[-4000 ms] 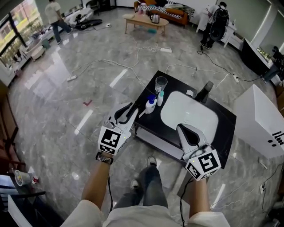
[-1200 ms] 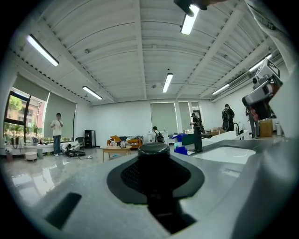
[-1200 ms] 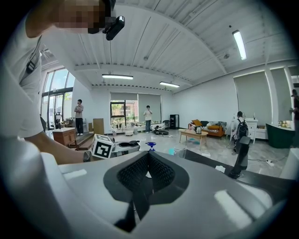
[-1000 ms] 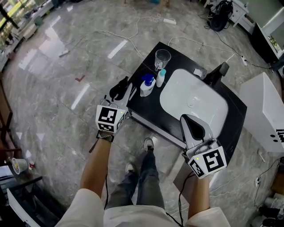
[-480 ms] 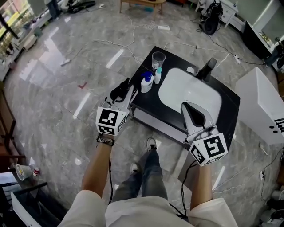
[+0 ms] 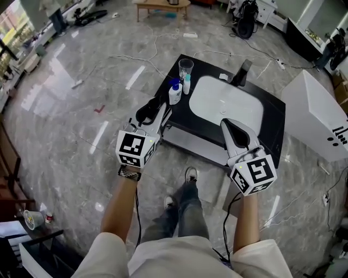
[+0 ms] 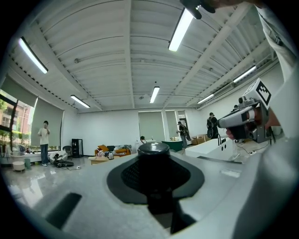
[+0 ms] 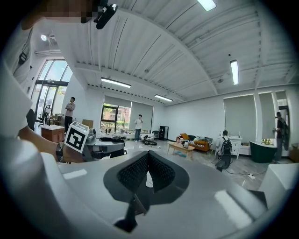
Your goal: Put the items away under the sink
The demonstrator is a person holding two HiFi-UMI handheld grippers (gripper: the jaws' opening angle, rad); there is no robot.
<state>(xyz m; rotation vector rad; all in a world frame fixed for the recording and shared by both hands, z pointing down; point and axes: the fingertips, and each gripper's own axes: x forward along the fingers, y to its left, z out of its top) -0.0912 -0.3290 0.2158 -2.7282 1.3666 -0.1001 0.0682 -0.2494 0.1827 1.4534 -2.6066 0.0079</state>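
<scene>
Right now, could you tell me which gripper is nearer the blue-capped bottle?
Left. The left gripper is just short of the blue-capped bottle, off the corner of the counter; the right gripper is at the front edge, across the sink.

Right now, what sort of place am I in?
Probably a big open studio or showroom, not a real bathroom: a freestanding sink unit stands alone on the marble floor, with a coffee table beyond it.

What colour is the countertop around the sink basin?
Black; the countertop shows best in the head view.
</scene>
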